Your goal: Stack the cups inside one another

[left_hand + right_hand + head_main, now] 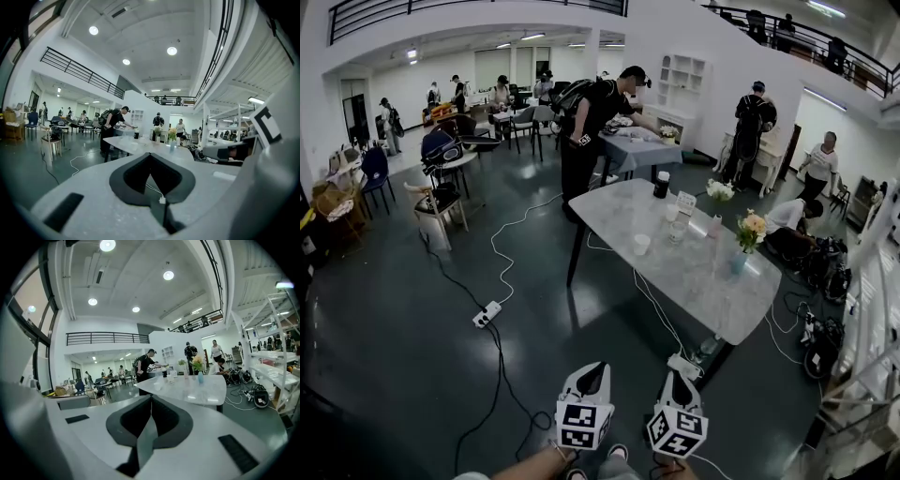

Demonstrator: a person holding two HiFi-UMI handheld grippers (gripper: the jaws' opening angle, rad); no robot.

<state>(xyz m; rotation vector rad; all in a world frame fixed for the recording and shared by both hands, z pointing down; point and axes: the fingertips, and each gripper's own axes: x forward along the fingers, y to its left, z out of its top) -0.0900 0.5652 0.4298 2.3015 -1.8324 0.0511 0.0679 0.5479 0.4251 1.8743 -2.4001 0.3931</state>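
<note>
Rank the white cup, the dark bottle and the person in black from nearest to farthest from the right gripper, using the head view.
1. Nearest: white cup, midway along the table, ahead of the right gripper.
2. Next: dark bottle, at the table's far end.
3. Farthest: person in black, beyond the table.

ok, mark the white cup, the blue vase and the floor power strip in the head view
white cup (641, 244), head view, on its side wall.
blue vase (739, 262), head view, middle of its body.
power strip (487, 314), head view, middle of its top face.
</note>
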